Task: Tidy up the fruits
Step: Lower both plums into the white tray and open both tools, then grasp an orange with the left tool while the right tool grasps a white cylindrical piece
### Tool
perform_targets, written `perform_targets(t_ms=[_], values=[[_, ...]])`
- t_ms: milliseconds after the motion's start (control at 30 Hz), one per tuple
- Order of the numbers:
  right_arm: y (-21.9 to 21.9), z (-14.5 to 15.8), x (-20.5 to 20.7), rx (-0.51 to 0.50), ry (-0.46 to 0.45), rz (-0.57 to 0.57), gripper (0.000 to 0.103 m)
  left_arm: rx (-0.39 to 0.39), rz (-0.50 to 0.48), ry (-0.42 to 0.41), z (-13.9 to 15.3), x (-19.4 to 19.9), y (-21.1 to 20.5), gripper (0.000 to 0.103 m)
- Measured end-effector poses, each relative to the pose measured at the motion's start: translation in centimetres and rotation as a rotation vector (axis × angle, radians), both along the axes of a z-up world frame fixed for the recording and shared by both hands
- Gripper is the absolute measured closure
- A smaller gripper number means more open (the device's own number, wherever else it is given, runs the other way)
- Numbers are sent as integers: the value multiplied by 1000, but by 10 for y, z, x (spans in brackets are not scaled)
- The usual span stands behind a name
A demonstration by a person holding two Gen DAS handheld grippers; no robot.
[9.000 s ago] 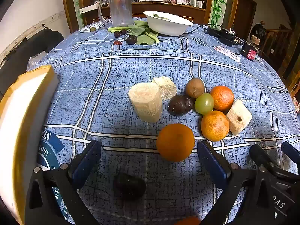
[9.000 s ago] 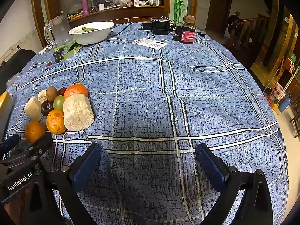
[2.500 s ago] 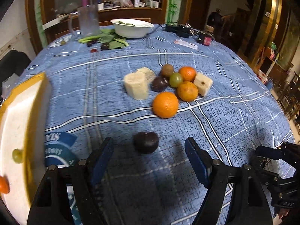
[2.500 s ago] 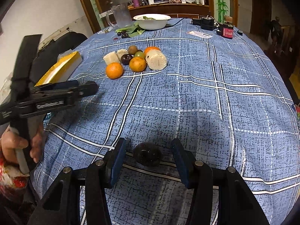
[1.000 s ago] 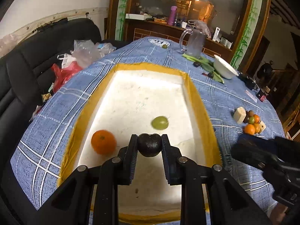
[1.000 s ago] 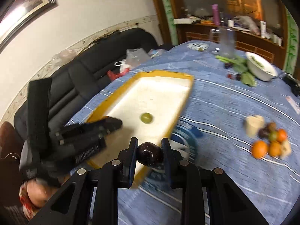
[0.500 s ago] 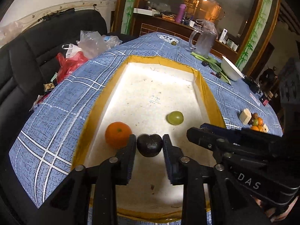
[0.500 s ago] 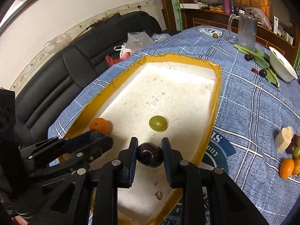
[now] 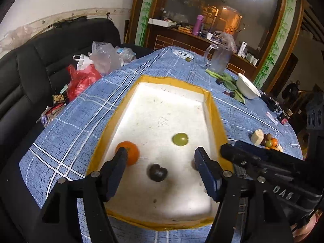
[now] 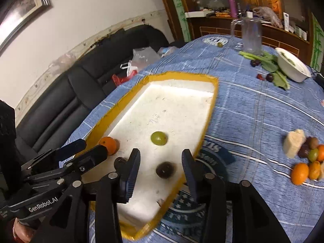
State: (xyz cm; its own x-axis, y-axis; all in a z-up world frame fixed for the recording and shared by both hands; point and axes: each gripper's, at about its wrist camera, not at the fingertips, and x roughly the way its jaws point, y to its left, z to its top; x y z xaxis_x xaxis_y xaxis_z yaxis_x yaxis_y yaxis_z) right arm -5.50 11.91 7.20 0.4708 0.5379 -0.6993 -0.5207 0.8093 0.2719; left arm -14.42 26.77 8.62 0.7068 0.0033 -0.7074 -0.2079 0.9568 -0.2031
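Blue checked cloth covers the round counter (image 10: 253, 109), which stands against a black sofa (image 9: 30, 64) with a sideboard beyond. Nearly half of the near side is taken by a shallow white foam tray (image 9: 214, 111) with a yellow rim, set there as the place where the fruit is gathered; its low walls keep round things from rolling off. One long wall runs close to the counter's edge by the sofa, so there is little room on that side, while the far half of the tray floor lies bare and free for more fruit.

Both pairs of tongs hover over the tray's near end. The left tongs (image 9: 161, 164) have just been opening and stand wide, with a dark plum (image 9: 157, 172) lying loose on the foam between the jaws and touched by neither. The right tongs (image 10: 161, 161) have also just been opening; a second dark plum (image 10: 165, 169) sits on the floor between them, clear of both pads. The two tools are close together, so lifting away calls for care not to knock each other or the right-hand rim.

Already in the tray are an orange (image 9: 129, 151) near the left wall and a green grape (image 9: 179, 139) toward the middle. Well apart on the cloth waits the remaining fruit pile (image 10: 307, 158).
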Motion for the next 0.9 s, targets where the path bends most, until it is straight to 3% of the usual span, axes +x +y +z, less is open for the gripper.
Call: perform_targets(t_ms=[133,267,500,733,900], values=[[-43,15,-7,19,-35,-64,54,31,-25,-28,13,-6,-16,30],[-115,29,-14,34,-69,-192,51,55,-68,-43,21,-6,-35,29],[-225,30,-24,40,-83,-406,49,50,-208,-18,19,9,-88,29],[-266,8,-17,49,-28,-474,49,75,-368,8,8,23,-150,29],[-270,-11,-1,37,0,-490,49,74,-419,33,-2,38,-175,29]])
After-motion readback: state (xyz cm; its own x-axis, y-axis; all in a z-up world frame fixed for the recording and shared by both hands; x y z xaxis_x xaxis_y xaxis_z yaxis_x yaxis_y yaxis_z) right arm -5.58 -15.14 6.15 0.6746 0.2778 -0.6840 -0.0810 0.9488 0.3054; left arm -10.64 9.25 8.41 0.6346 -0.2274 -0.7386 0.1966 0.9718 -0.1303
